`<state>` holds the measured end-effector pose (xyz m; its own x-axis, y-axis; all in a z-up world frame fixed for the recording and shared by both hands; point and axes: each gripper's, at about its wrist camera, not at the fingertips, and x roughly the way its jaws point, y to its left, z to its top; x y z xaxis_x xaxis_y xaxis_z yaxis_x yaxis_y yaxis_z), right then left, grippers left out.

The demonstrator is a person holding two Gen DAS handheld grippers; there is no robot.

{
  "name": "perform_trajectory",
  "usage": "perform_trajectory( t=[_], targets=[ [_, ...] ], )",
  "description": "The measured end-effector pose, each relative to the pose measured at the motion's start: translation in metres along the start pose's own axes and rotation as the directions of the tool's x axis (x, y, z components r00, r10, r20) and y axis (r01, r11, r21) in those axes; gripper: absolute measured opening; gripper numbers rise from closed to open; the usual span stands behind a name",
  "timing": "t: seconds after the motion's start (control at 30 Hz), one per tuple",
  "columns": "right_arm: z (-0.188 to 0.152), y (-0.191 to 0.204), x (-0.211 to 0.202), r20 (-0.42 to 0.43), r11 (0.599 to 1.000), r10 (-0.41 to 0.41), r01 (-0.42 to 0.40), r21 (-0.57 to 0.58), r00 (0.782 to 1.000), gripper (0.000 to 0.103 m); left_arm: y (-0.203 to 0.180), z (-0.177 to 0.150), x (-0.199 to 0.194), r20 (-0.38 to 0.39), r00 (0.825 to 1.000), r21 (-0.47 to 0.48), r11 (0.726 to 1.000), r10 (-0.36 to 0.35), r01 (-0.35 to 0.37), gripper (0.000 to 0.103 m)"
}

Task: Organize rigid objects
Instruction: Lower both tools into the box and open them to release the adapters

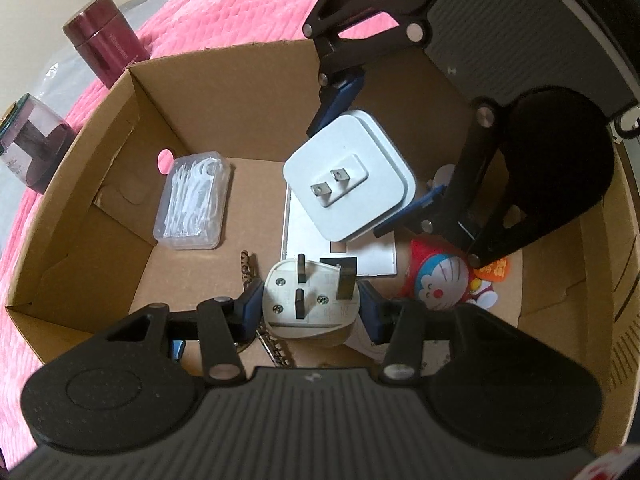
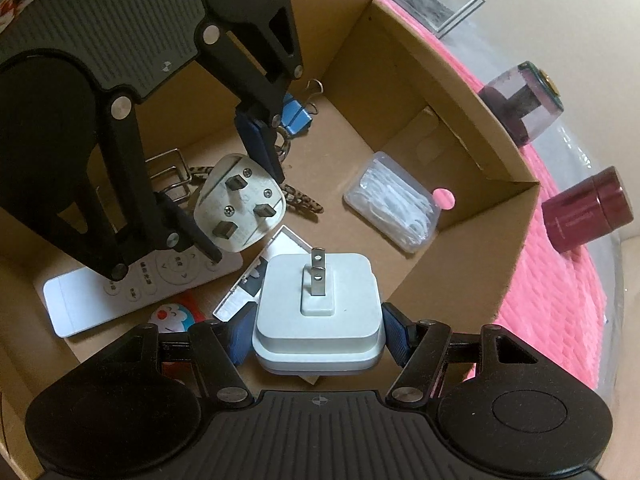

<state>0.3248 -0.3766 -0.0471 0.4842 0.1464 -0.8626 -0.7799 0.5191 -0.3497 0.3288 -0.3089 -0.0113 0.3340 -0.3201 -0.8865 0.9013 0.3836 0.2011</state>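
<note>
Pink bedding surrounds the box (image 1: 256,92), inside which the left gripper (image 1: 310,308) clamps a three-pin plug (image 1: 308,300) and the right gripper (image 2: 316,330) a white charger (image 2: 318,312), both apparently mid-placement, needing lowering beside the floss case (image 1: 194,200), then release.

Pink fuzzy bed cover (image 1: 224,12), carrying an open cardboard box (image 1: 208,92). Just outside the box wall, toward the cover's edge: a maroon canister (image 1: 106,42) and a clear block with dark core (image 1: 32,146).
</note>
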Motion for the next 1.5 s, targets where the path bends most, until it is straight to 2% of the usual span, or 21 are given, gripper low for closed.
perform_trajectory(
  t=[0.57,1.23,1.5],
  targets=[
    [0.004,-0.001,0.010,-0.014,1.000,0.010,-0.010,0.002,1.000,0.062,0.001,0.000,0.008,-0.044,0.999,0.014,1.000,-0.011,0.011,0.045],
    [0.006,-0.002,0.012,-0.013,1.000,0.016,-0.016,0.001,1.000,0.062,0.001,-0.001,0.005,-0.029,1.000,0.008,1.000,-0.006,0.006,0.047],
    [0.004,-0.003,0.010,0.011,1.000,0.018,-0.018,0.007,1.000,0.062,0.000,-0.001,0.005,-0.029,1.000,0.008,1.000,-0.004,0.005,0.047]
  ],
)
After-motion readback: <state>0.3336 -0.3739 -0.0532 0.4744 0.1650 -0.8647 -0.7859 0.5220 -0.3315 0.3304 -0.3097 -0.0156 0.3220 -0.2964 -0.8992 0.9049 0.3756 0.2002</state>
